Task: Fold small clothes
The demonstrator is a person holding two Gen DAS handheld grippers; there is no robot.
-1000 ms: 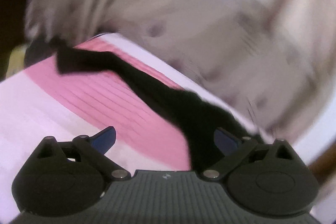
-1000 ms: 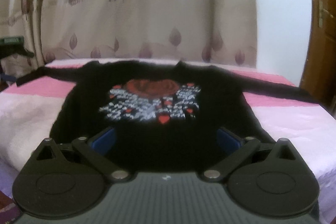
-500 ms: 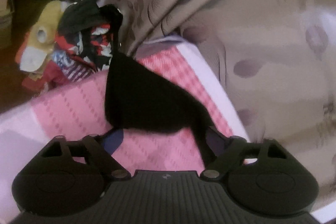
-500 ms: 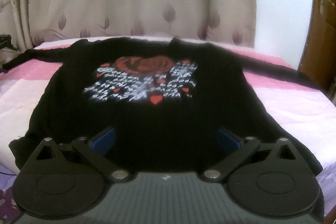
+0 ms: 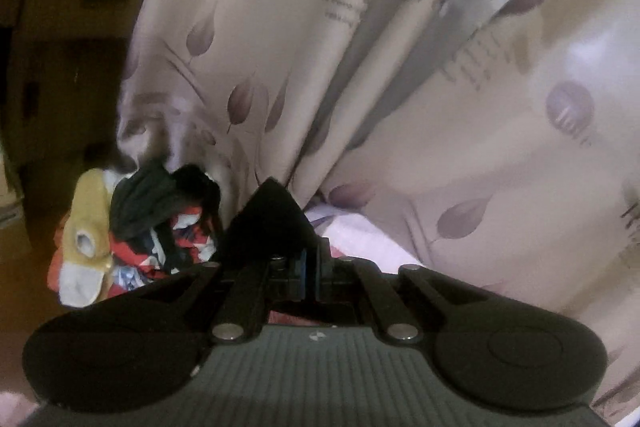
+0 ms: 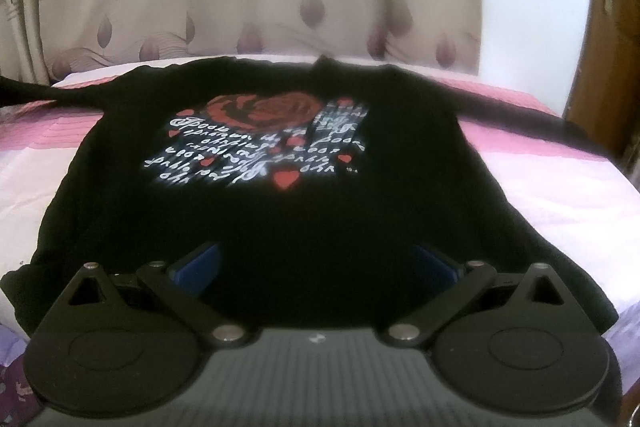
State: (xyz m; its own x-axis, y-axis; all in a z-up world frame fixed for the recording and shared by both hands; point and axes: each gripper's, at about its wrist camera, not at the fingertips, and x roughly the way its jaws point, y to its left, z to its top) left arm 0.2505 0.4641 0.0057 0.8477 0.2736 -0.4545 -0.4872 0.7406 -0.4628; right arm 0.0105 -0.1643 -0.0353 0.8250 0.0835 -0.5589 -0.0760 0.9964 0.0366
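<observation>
A black long-sleeved shirt [image 6: 280, 211] with a red rose and white script print lies flat on the pink and white bed [image 6: 560, 195], sleeves spread to both sides. My right gripper [image 6: 316, 267] is open just over the shirt's near hem, blue pads wide apart. My left gripper [image 5: 306, 267] is shut on the end of the shirt's black sleeve [image 5: 268, 219], which sticks up in a peak from between the fingers.
A beige curtain [image 5: 400, 67] with purple leaf prints hangs close behind the bed. A pile of mixed clothes [image 5: 132, 239] lies off the bed to the left. A wooden door [image 6: 608, 67] stands at the right.
My left gripper closed on the sleeve end and lifted toward the curtain. My right gripper moved in closer over the shirt's hem, still open.
</observation>
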